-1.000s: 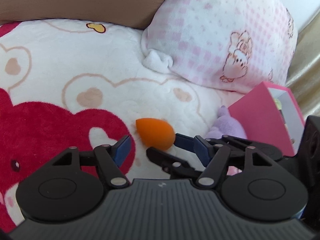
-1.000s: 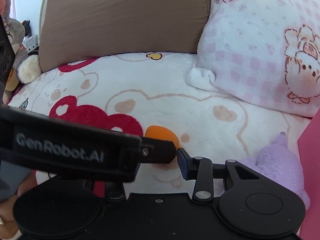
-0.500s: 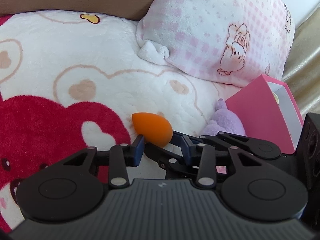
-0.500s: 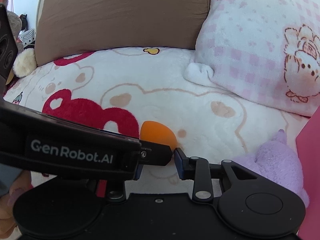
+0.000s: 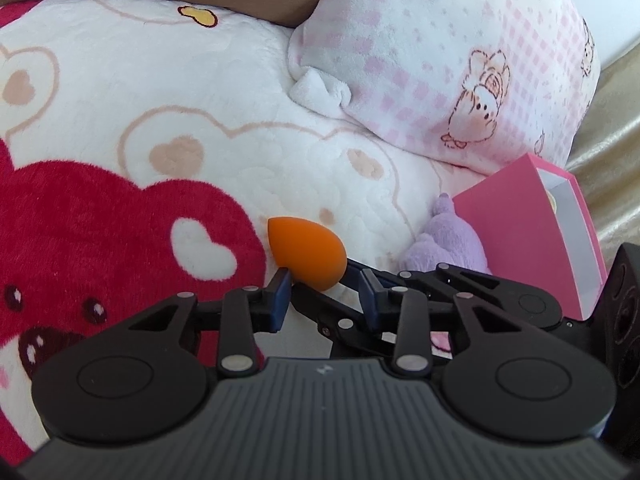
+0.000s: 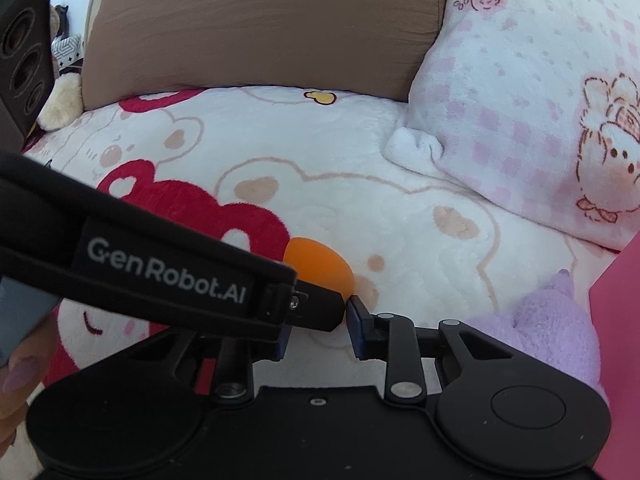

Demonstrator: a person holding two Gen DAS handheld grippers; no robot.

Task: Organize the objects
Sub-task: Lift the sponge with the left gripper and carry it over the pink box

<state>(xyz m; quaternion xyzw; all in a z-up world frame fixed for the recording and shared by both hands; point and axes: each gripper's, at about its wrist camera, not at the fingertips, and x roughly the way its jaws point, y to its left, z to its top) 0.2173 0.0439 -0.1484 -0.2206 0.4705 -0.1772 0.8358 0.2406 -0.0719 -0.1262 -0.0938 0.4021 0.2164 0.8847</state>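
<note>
Left tongs (image 5: 323,292), low centre of the left view, closing with the fat end of an orange sponge (image 5: 308,252) between the blue pads. Left-hand pad touching the sponge, the other pad kept off it by a black finger of the right tongs crossing in between (a crowded little knot of fingers). Cannot tell whether any real pinch is made.

Right tongs (image 6: 320,324), low centre of the right view, shut as far as they go, pads either side of the left tongs' black fingertip. Right-hand pad tip just touching the sponge's lower edge. Cannot tell whether that amounts to a hold.

Sponge not yet lifted, lying on its side on the blanket (image 5: 200,80), pointed end towards the upper left of the left view.

Tidying, by the look of it, barely begun. Open pink box (image 5: 532,236) at the right edge, a likely home for loose things. Purple plush toy (image 5: 448,240) against its left side, also on the blanket and not put away.

Surface: a bed under a fleecy white blanket with red bears and tan hearts. Pink checked pillow (image 5: 440,60) upper right, brown cushion (image 6: 260,28) along the top, a pale soft toy (image 6: 60,96) at the far left. Bright daylight.
</note>
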